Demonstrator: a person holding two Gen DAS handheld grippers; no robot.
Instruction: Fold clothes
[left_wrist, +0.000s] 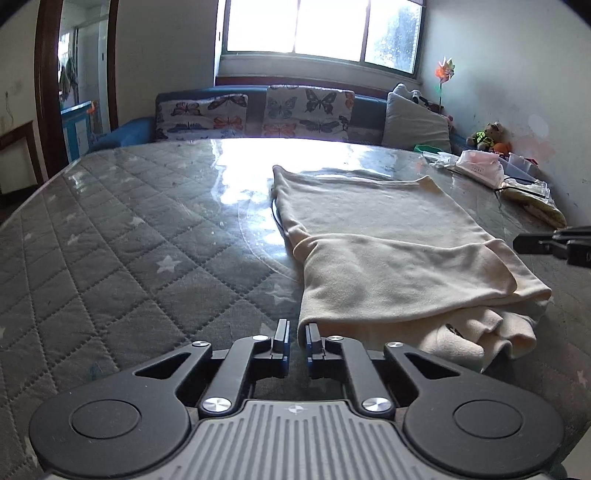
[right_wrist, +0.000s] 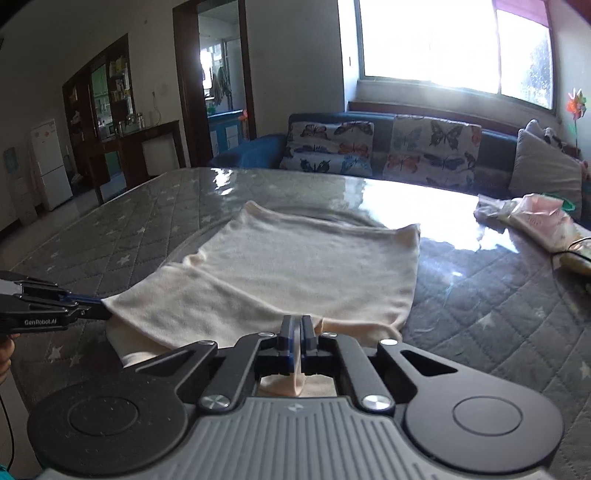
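Observation:
A cream garment (left_wrist: 388, 236) lies partly folded on the table's grey quilted cover (left_wrist: 110, 240), with a sleeve laid across its near end. My left gripper (left_wrist: 297, 332) stands slightly open at the garment's near left corner; the narrow gap between its fingers shows only the table cover. From the right wrist view the left gripper (right_wrist: 105, 308) has its tips right at that corner of the cream garment (right_wrist: 295, 266). My right gripper (right_wrist: 297, 326) is shut on the garment's near edge, and a fold of cloth hangs between and below its fingers. The right gripper (left_wrist: 524, 242) shows at the edge of the left wrist view.
Plastic bags and packets (left_wrist: 480, 166) with a black cable (left_wrist: 517, 182) lie along the table's far right side. A sofa with butterfly cushions (left_wrist: 258, 114) stands behind the table under a bright window. A person's hand (right_wrist: 5, 354) shows at the left edge.

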